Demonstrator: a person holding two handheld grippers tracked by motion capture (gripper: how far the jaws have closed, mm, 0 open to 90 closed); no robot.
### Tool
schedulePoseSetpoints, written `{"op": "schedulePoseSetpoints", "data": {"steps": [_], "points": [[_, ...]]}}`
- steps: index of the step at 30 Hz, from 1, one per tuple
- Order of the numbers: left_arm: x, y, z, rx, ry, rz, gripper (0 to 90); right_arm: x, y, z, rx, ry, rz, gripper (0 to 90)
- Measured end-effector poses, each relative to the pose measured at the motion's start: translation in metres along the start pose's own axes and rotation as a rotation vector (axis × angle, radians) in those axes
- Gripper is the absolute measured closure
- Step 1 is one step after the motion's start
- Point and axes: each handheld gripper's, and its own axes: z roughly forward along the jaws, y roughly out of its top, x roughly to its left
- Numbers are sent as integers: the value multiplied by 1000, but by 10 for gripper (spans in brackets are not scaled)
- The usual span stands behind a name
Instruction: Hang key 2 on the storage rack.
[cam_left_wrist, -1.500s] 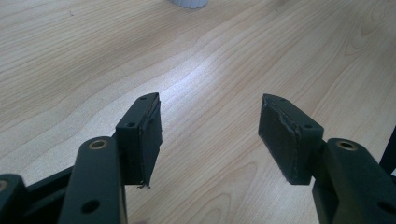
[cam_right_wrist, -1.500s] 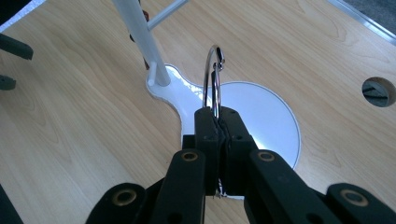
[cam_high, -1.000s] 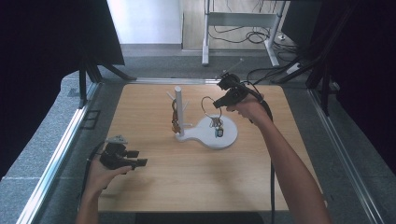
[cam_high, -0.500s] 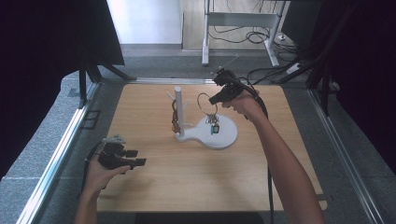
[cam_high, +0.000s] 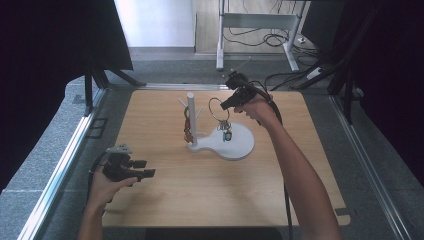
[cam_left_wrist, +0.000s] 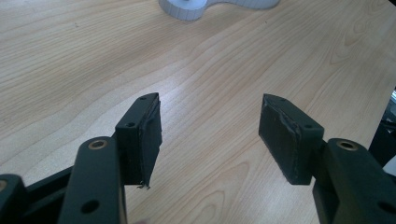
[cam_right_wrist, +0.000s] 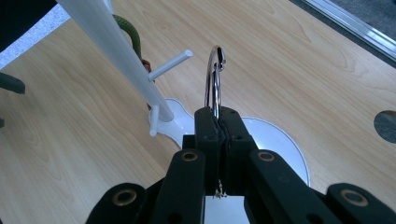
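Pale wooden table (cam_high: 165, 200) carries a white peg stand (cam_high: 191, 120); the right claw (cam_right_wrist: 217, 122), clamped shut on a key ring (cam_high: 219, 107), holds it beside 1 peg (cam_right_wrist: 170, 65). Best to slide the loop squarely over that peg before releasing. Left claw (cam_left_wrist: 210, 135) rests open, holding nothing

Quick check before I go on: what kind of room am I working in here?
Likely a lab or test workshop: a wooden table edged by metal rails, black curtains on both sides, and loose cables on the floor behind.
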Motion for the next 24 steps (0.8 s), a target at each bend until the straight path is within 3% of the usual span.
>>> {"op": "schedulePoseSetpoints", "data": {"steps": [24], "points": [[1, -1, -1, -1, -1, -2, 400, 3, 18, 22, 3, 16, -10, 877]]}}
